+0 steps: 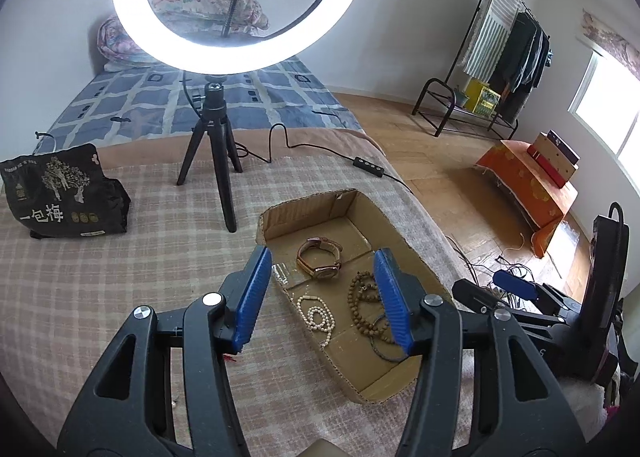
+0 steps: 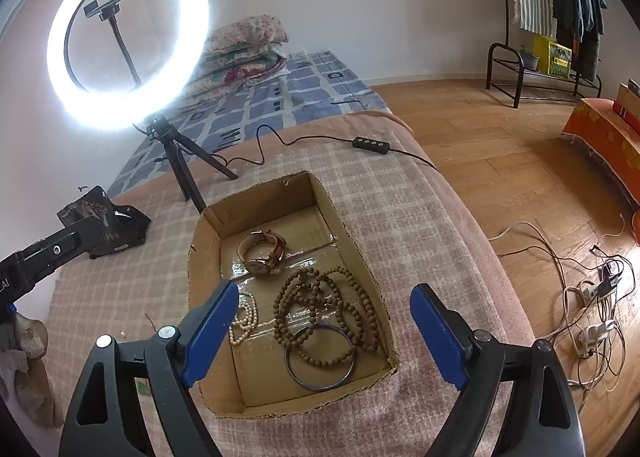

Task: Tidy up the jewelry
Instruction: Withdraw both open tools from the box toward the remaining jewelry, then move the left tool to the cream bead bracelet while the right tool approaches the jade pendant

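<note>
An open cardboard box (image 1: pixel 416 257) (image 2: pixel 204 257) lies on the plaid bed cover. Inside lie a brown-strap watch (image 1: pixel 320 257) (image 2: pixel 262 251), a white pearl string (image 1: pixel 318 317) (image 2: pixel 243 317), a long brown wooden bead string (image 1: pixel 362 297) (image 2: pixel 320 297) and a dark bangle (image 1: pixel 386 341) (image 2: pixel 320 357). My left gripper (image 1: pixel 324 273) is open and empty, hovering above the box's near-left side. My right gripper (image 2: pixel 324 305) is open and empty above the box's near end. The right gripper also shows at the right of the left wrist view (image 1: pixel 516 285).
A lit ring light on a black tripod (image 1: pixel 216 161) (image 2: pixel 180 161) stands beyond the box, its cable and controller (image 1: pixel 368 163) (image 2: pixel 370 145) trailing right. A black snack bag (image 1: pixel 64 193) (image 2: pixel 108 225) lies at left. Cables (image 2: pixel 592 297) lie on the wooden floor right of the bed.
</note>
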{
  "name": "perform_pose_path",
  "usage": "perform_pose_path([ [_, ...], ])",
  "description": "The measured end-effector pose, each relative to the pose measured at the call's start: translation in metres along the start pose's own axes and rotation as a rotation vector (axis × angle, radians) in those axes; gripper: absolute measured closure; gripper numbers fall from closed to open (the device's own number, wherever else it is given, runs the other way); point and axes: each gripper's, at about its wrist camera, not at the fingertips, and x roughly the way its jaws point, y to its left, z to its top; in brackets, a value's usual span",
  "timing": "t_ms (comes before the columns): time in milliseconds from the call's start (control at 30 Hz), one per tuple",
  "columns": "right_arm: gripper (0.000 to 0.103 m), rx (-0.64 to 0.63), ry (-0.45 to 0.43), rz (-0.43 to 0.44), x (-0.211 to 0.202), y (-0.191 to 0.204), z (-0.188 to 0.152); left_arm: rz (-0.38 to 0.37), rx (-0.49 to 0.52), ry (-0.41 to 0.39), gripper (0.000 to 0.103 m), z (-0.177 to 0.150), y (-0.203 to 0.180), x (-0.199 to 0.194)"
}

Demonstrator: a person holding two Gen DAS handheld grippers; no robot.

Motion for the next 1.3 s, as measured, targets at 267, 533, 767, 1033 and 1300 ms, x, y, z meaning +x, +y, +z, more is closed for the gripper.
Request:
perform_pose_path([
  [267,0.013,-0.01,-0.029,0.047,-0.005,0.022,0.002,0.028,-0.05,-0.022,0.048,-0.005,0.041,-0.028],
  [533,0.013,-0.064,-0.025,0.106,-0.001,0.059,0.001,0.088,-0.076,-0.026,0.048,-0.021,0.088,-0.057],
  [767,0.014,-0.112,0.013,0.158,0.01,0.093,-0.006,0.136,-0.116,-0.002,0.048,-0.044,0.129,-0.075],
  [1033,0.014,-0.21,0.07,0.216,0.019,0.135,-0.023,0.178,-0.131,0.028,0.048,-0.07,0.166,-0.088],
  [1300,0.014,-0.359,0.152,0.266,0.03,0.172,-0.057,0.228,-0.139,0.096,0.048,-0.104,0.198,-0.086],
])
